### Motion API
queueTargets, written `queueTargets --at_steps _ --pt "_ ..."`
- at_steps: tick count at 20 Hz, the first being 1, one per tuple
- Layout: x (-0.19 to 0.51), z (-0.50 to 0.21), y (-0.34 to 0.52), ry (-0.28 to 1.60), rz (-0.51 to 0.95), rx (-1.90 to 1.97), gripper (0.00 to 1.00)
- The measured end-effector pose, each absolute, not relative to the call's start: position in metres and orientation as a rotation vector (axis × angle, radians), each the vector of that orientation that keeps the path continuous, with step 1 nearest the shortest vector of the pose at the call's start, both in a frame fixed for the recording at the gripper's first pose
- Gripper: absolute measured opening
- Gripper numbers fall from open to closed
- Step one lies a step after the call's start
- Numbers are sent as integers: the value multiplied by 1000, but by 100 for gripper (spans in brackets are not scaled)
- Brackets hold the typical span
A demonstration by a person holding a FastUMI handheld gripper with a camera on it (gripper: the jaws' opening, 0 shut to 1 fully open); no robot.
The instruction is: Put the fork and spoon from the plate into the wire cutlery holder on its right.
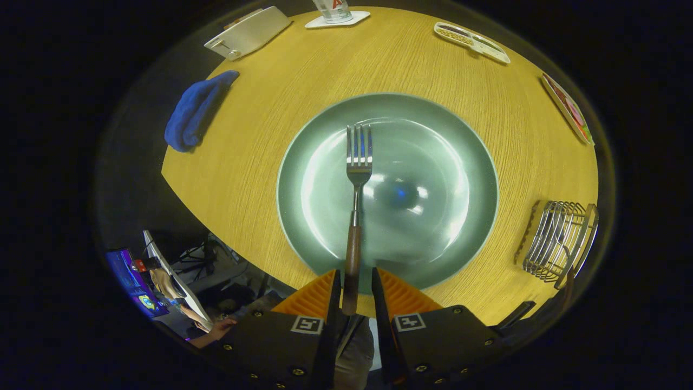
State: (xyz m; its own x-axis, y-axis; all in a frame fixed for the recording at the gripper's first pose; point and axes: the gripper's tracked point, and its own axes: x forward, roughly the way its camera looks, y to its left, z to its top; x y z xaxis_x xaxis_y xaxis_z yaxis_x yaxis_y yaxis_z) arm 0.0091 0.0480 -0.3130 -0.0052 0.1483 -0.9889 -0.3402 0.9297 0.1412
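The gripper (356, 281) is over the near edge of the plate (465, 227). Its two fingers (325, 295) sit close on either side of the fork (354, 216). The brown handle of the fork runs down between them, and the left finger looks like it touches the handle. There seems to be a thin gap on the right side, so I cannot tell if the fork is truly pinched.

The fork points away from the fingers. Its shiny prongs reach out over the middle of the plate. I cannot tell if the fork lies on the plate or is lifted above it.

The plate is big, round and grey-green. It sits in the middle of the yellow wood tabletop (260, 162). Lights shine back from it.

The wire holder (557, 241) stands on the tabletop to the right of the plate, apart from it. It lies near the tabletop's edge.

A blue cloth (194, 111) is bunched up to the left of the plate, at the tabletop's edge. Beyond it is a white flat box (249, 31). On the far side, a glass (332, 8) stands on a white coaster (346, 19). A white tray (471, 40) with small things in it lies farther right.
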Motion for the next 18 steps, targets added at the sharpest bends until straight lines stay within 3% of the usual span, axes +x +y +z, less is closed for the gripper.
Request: queueTargets --at_steps 16,17,18 --pt "24 -339 15 1486 394 -338 33" --pt "19 -336 5 1493 380 -373 12" --pt "23 -317 10 1482 389 -364 12"
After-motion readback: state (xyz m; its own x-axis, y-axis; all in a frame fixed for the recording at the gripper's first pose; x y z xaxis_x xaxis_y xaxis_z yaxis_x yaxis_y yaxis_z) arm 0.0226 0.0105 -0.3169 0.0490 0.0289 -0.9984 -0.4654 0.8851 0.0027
